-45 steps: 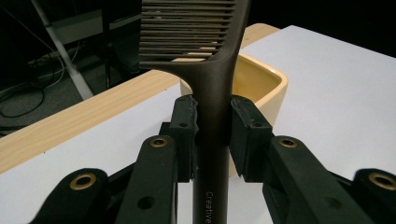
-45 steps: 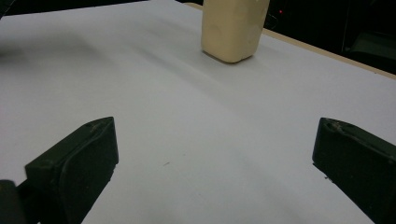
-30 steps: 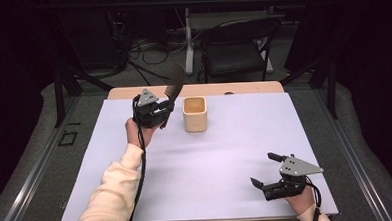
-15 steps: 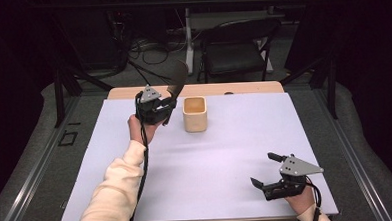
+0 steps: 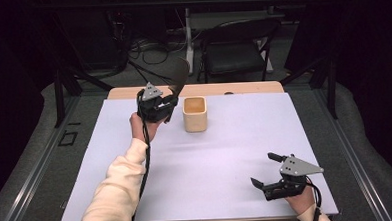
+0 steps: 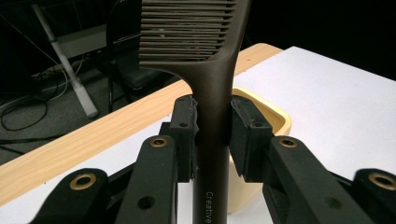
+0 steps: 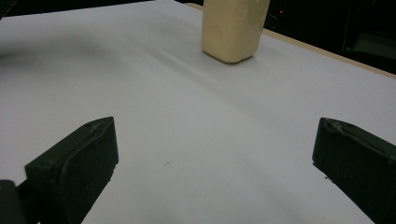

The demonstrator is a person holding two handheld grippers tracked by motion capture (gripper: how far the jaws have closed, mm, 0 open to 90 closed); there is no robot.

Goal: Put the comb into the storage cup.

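Observation:
A dark brown comb stands upright between the pads of my left gripper, which is shut on its handle, teeth end up. In the high view the left gripper hovers just left of a cream square cup at the back of the table, and the comb sticks up and to the right above the cup's left side. The cup shows right behind the jaws. My right gripper rests open near the front right edge, with nothing between its fingers; the cup lies far ahead of it.
A white sheet covers the table, with a strip of bare wood along the back edge. A black chair and cables stand on the dark floor behind the table.
The left gripper has lifted and tipped slightly, turning the comb more upright beside the cup. The right gripper has not moved.

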